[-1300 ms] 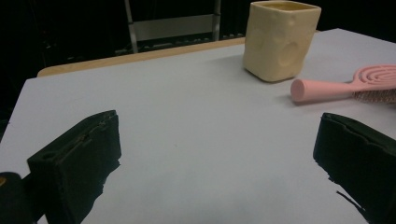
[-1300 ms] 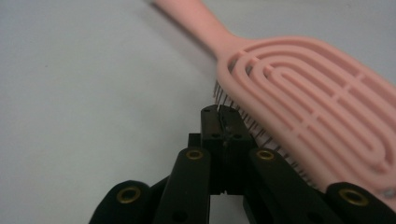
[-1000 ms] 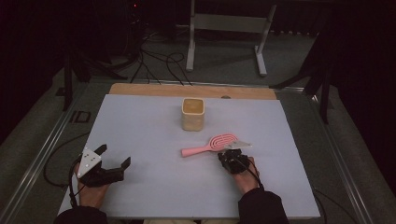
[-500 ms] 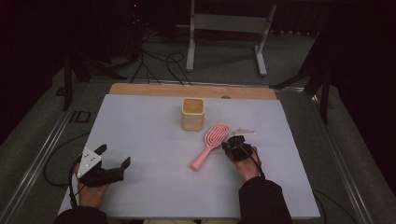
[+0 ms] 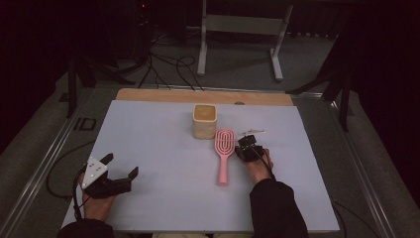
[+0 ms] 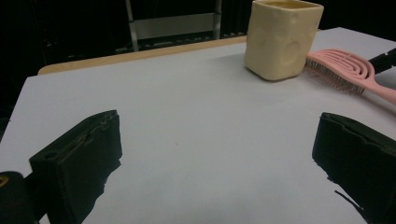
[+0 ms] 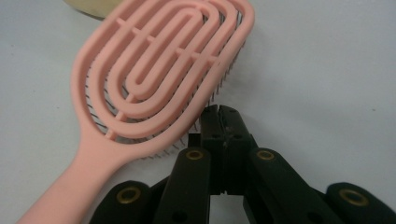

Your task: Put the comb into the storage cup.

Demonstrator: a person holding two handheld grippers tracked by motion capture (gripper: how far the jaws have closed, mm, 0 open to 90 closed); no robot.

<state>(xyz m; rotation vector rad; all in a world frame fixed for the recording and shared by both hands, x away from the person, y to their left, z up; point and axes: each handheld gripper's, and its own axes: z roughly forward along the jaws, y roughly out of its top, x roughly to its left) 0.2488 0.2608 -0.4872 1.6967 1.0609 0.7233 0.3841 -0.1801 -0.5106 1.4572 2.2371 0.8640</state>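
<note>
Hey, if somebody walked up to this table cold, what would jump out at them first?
Probably the pink plastic hairbrush, lying bristles down right of centre on the pale grey table, its handle pointing toward the person. The right gripper, fingers shut, touches the edge of the brush head. Just behind the brush stands a cream square cup, while the left gripper sits open at the near left.

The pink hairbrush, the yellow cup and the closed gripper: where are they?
pink hairbrush point(image 5: 225, 142): high view, on its slotted head.
yellow cup point(image 6: 283, 39): left gripper view, on its front wall.
right gripper point(image 7: 220, 115): right gripper view, at its shut tips.
</note>
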